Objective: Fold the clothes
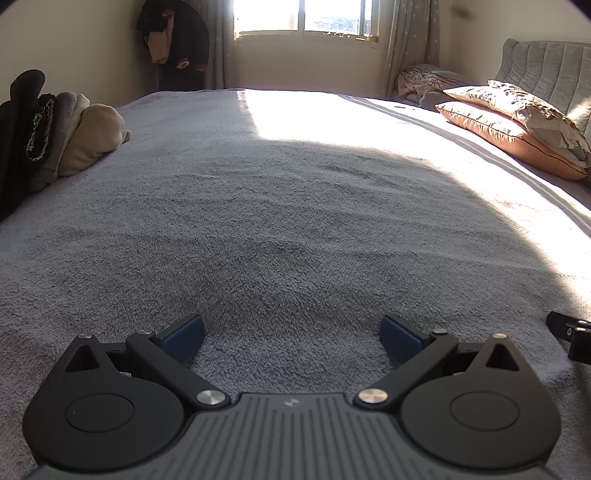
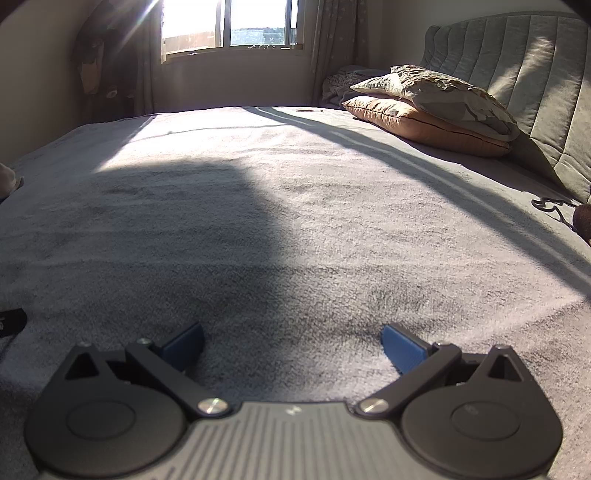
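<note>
Left hand-held gripper (image 1: pixel 291 338) and right hand-held gripper (image 2: pixel 291 345) agape, empty — grey bed (image 1: pixel 295 206), sunlit window (image 1: pixel 303 16).

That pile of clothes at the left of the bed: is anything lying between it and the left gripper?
Nothing visible does. Between the open left gripper and the pile of clothes lies only bare grey blanket. The stacked pillows sit far off on the other side, by the headboard.
</note>
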Demonstrator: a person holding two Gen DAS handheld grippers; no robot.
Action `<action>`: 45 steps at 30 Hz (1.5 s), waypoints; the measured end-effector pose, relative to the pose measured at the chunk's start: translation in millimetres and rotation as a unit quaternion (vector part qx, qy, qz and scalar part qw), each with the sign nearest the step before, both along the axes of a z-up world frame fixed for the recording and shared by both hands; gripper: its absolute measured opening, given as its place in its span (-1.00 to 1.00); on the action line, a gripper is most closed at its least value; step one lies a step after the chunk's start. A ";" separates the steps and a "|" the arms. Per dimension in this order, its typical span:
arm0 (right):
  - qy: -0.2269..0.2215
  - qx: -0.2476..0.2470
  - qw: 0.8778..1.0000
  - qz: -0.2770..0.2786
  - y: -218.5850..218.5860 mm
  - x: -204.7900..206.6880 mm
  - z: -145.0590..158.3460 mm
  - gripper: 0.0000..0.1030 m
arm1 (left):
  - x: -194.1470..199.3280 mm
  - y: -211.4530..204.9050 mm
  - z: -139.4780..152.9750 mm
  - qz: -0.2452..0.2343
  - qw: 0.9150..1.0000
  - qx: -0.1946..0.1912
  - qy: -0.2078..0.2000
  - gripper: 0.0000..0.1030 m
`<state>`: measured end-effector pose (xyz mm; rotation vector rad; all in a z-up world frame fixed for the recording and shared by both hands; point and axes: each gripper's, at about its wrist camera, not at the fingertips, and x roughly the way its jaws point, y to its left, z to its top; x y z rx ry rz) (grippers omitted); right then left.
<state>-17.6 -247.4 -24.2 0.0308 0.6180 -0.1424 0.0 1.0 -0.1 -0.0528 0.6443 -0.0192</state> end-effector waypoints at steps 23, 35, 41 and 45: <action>0.006 -0.011 1.000 0.000 1.2 -0.9 0.9 1.00 | 0.5 -1.0 -0.1 -0.001 1.000 0.016 0.001 1.00; 0.011 -0.002 1.000 0.001 -2.0 0.5 1.7 1.00 | 0.5 -1.0 0.0 -0.001 1.000 0.016 0.001 1.00; 0.056 0.022 0.998 0.029 -14.6 8.3 11.8 1.00 | 0.5 -1.1 -0.1 -0.001 1.000 0.016 0.001 1.00; 0.072 -0.017 0.996 0.042 -12.1 4.0 12.0 1.00 | 0.5 -3.3 -0.1 -0.001 1.000 0.022 0.001 1.00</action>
